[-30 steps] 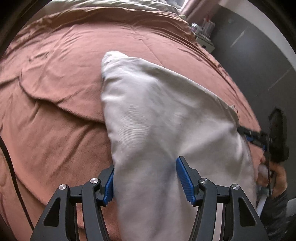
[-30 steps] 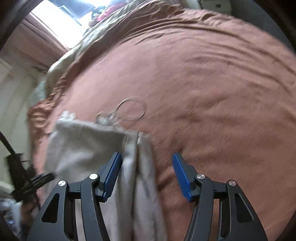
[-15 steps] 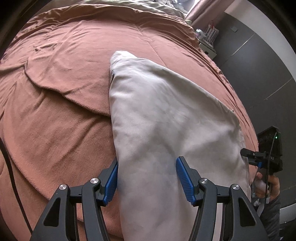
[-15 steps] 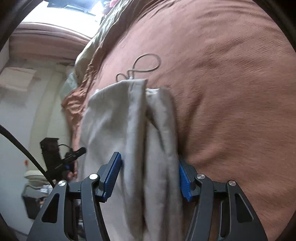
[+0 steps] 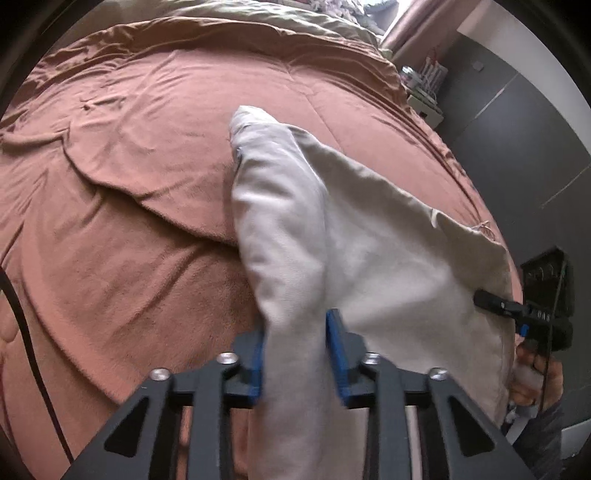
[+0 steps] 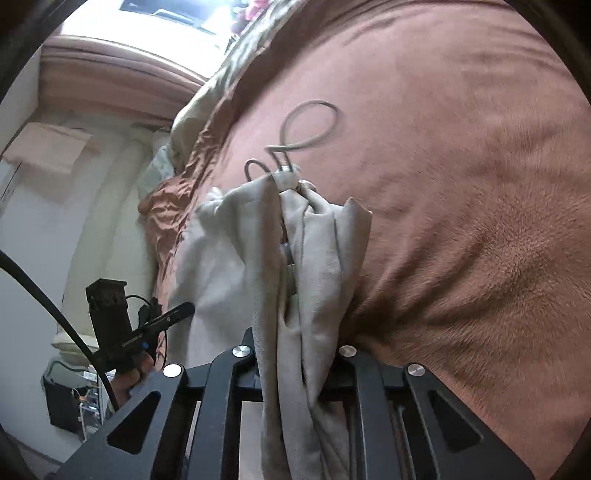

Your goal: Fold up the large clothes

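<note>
A pale grey garment (image 5: pixel 354 243) lies on a rust-brown bed cover (image 5: pixel 147 184), its near end hanging over the bed's edge. My left gripper (image 5: pixel 295 354) is shut on a bunched fold of its near left edge. My right gripper (image 6: pixel 299 365) is shut on the garment (image 6: pixel 317 280) at its other near corner, the cloth gathered between the jaws. A grey drawstring (image 6: pixel 310 125) loops on the cover beyond that corner. Each gripper shows in the other's view: the right gripper (image 5: pixel 517 310) at the far right, the left gripper (image 6: pixel 147 325) at the lower left.
An olive duvet (image 5: pixel 277 22) lies at the head of the bed. A side table with small items (image 5: pixel 424 96) stands by dark grey wall panels (image 5: pixel 535 147). A window (image 6: pixel 166 22) and pale curtains (image 6: pixel 110 206) are beyond the bed. A black bin (image 6: pixel 62 402) sits on the floor.
Both grippers have closed on the garment's near edge, bunching the cloth between their jaws. The garment's left edge has lifted into a ridge.
</note>
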